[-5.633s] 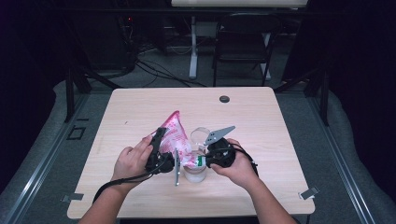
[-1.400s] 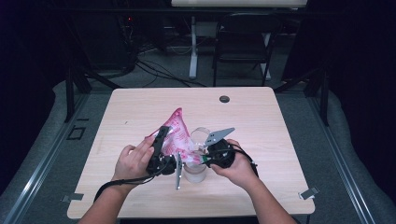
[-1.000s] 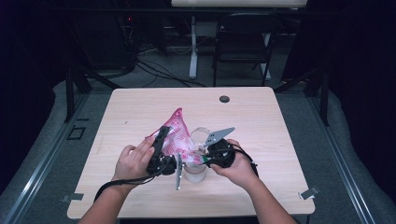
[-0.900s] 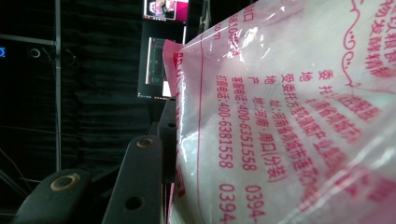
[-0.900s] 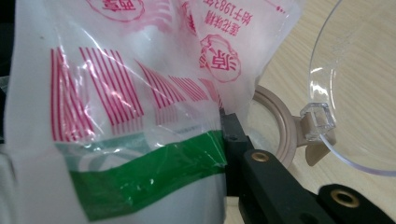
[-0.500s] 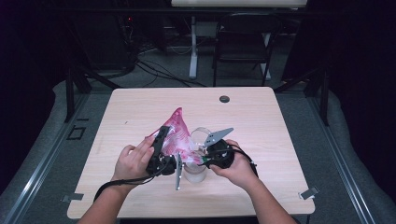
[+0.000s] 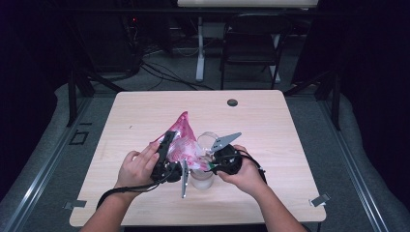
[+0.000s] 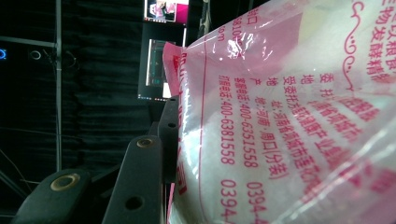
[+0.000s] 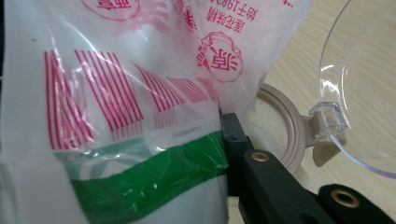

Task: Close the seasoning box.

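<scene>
A pink and clear plastic bag (image 7: 180, 140) of white powder hangs tilted over a clear jar (image 7: 202, 178) that stands on the table. The jar's clear flip lid (image 7: 209, 141) is swung open behind it. My left gripper (image 7: 171, 143) points up along the bag's left side and is shut on the bag (image 8: 289, 121). My right gripper (image 7: 207, 164) comes in from the right, shut on the bag's lower, green-banded end (image 9: 140, 93) just above the jar's beige rim (image 9: 286, 122). The lid (image 9: 364, 84) stands to the right of that rim.
The wooden table (image 7: 290, 125) has a small black round cap (image 7: 232, 102) near its far edge. A dark chair (image 7: 251, 48) and cables stand on the floor beyond. Both forearms come in from the table's front edge.
</scene>
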Action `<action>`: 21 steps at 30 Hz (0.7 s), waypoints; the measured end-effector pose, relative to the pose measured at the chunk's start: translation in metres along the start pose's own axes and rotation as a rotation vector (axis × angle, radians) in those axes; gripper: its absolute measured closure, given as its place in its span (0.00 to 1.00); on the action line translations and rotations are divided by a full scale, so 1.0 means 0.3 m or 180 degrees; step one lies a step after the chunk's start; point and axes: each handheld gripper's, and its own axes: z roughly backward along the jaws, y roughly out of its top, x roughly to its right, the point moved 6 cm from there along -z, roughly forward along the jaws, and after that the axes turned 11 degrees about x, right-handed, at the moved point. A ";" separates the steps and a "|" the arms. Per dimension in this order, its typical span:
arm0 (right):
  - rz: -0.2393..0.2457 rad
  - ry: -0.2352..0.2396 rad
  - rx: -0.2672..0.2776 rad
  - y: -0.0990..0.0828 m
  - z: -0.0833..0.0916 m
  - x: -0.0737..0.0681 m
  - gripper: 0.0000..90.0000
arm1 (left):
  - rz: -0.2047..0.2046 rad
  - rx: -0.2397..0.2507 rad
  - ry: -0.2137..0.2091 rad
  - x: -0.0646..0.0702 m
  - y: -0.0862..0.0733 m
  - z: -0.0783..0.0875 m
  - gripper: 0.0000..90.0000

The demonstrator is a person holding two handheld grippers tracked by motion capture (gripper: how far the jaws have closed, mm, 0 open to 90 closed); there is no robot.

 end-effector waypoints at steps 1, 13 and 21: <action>-0.0002 -0.0004 0.0000 0.000 -0.001 0.000 1.00 | 0.0002 0.0002 -0.0005 0.000 0.000 0.000 0.73; -0.0006 0.0001 0.0000 -0.003 -0.007 -0.001 1.00 | -0.0057 0.0016 -0.0021 -0.010 0.004 0.002 0.73; -0.0009 -0.0004 -0.0005 -0.003 -0.007 -0.001 1.00 | -0.0059 0.0004 -0.0064 -0.011 0.003 0.000 0.73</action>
